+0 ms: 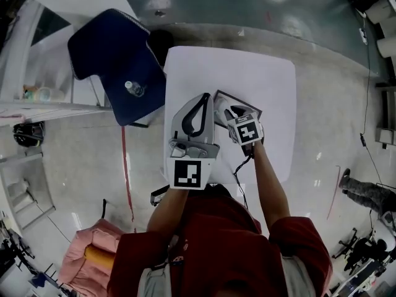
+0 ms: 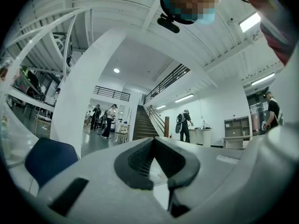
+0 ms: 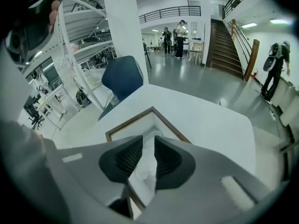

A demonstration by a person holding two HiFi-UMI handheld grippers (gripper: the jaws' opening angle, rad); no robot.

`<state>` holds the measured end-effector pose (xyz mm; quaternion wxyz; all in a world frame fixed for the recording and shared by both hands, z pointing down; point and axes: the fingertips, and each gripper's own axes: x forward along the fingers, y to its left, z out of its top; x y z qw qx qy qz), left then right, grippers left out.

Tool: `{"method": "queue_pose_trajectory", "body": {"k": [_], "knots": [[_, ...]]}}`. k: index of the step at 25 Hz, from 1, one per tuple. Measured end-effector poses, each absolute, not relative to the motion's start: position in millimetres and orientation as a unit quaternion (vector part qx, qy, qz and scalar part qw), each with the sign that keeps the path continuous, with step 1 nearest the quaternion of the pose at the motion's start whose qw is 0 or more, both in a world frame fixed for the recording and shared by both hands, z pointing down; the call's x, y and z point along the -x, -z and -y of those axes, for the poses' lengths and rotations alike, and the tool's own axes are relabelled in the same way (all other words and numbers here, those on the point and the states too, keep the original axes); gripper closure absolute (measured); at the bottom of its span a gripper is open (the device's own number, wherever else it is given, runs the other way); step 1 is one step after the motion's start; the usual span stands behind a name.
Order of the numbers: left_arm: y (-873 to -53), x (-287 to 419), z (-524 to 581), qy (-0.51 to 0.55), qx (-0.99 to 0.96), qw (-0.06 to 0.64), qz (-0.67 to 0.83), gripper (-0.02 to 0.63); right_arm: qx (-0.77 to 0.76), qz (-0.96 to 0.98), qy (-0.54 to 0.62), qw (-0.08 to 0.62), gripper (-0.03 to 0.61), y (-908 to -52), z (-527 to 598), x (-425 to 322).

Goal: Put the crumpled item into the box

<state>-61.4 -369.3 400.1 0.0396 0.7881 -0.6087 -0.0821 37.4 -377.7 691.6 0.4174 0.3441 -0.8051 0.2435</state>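
Observation:
A shallow box (image 3: 127, 123) with a dark brown rim and a white inside sits on the white table (image 3: 205, 115). My right gripper (image 3: 148, 143) hangs just over the box, shut on a white crumpled item (image 3: 143, 168) that shows between its dark pads. In the head view the right gripper (image 1: 231, 112) is over the box (image 1: 239, 99) near the table's middle. My left gripper (image 1: 203, 98) is held up beside it on the left, tilted upward, its fingertips touching and nothing between them. In the left gripper view the left gripper (image 2: 153, 141) points out into the hall.
A dark blue chair (image 1: 108, 57) with a small bottle (image 1: 133, 88) on its seat stands at the table's left. White shelving (image 1: 37, 104) runs along the far left. A pink bundle (image 1: 93, 255) lies on the floor at lower left. People stand far off by the stairs (image 3: 231, 45).

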Motion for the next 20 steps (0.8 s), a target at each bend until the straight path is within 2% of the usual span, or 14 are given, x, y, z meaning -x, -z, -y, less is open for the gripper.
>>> {"method": "queue_pose_trajectory", "body": {"k": [12, 20], "knots": [[-366.3, 46.6, 318.3, 0.083, -0.785, 0.009, 0.614, 0.612, -0.387, 0.843, -0.19, 0.322, 0.497, -598.5, 341.6, -41.8], [-348.1, 31.4, 285.7, 0.073, -0.79, -0.01, 0.609, 0.611, -0.425, 0.867, -0.134, 0.224, 0.497, -505.7, 311.9, -51.3]]}}
